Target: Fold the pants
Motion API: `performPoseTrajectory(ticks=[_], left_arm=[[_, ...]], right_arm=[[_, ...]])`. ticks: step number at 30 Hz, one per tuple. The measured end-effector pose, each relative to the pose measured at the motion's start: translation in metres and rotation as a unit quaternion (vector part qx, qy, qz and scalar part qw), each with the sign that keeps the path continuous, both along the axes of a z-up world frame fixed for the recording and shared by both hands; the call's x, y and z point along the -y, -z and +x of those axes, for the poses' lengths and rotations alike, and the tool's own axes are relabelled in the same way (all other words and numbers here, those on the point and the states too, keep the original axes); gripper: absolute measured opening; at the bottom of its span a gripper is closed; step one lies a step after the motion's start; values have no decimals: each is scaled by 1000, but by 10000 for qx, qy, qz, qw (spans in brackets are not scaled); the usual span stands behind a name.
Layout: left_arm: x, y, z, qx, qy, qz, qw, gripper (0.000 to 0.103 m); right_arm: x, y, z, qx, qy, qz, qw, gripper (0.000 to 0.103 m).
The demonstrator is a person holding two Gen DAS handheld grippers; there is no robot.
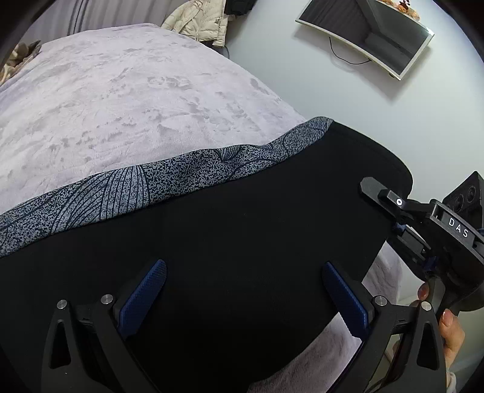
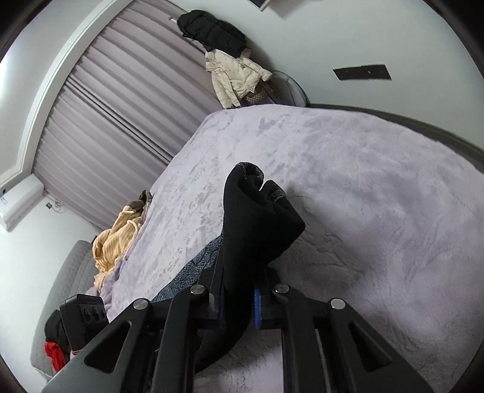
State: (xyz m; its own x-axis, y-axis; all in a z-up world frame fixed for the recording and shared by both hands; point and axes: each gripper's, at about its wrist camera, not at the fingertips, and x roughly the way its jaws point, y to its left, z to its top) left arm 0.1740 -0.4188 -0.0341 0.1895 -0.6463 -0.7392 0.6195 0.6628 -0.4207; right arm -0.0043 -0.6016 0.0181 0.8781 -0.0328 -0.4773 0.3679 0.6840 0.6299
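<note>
Pants (image 1: 242, 229), black with a speckled grey-blue patterned band along one edge, lie spread on the bed (image 1: 121, 99), which carries a pale lilac plush cover.

Left wrist view:
- Left gripper (image 1: 242, 297) hangs over the black cloth, pointing down at it. Jaws spread wide; the blue ribbed pads (image 1: 145, 297) stand well apart, nothing pinched. Whether the tips touch the fabric cannot be told.
- Right gripper (image 1: 402, 222) shows at the right edge, at the far corner of the pants, with black cloth drawn up into it. A hand (image 1: 447, 320) grips its handle at lower right.
- Patterned band runs from left edge up toward the middle, just beside the bare cover.
- Beyond the bed: a cream jacket (image 1: 199, 22) hanging at top, a mirror (image 1: 369, 36) on the white wall with a cable below it.

Right wrist view:
- Right gripper (image 2: 239, 302) has its jaws pressed nearly together, pinching a bunched fold of the black pants (image 2: 257, 223). The cloth stands up in a thick roll between the fingers, a little patterned lining showing at its top.
- More patterned cloth trails left and down to the bed.
- Left gripper's body (image 2: 84, 314) visible at lower left.
- Grey pleated curtain (image 2: 115, 115) behind; black coat (image 2: 211, 30) and the cream jacket hang on the wall; a yellow striped garment (image 2: 118, 238) crumpled at the bed's left edge; something red (image 2: 54, 353) at lower left.
</note>
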Motion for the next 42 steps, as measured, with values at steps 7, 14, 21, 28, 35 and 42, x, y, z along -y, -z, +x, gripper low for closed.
performPoseTrajectory(ticks=[7,14,21,28,35,42], left_arm=[[-55,-26,3,-267,-355,-329,9985,103],[-150,-54,-6,380,-988,-161,9943,103],[-255,-45,-7,600,-1863,233,9804,103],[-327,-13,-13,195,-2441,552,9680,103],[-358,-8,-17,149,-2602,423,9645,103],[-353,-26,-23,417,-2279,341,9722,103]], right_arm=[[-48,-62,1,245,-423,-873,9950,15],[-136,-110,21,213,-1196,-1764,9768,15],[-247,-95,66,-310,-2011,-2463,9476,16],[-363,4,111,-1567,-2820,-3032,8966,25],[-431,8,87,-1729,-2703,-4533,8316,56],[-397,-47,45,-907,-2766,-3198,9016,69]])
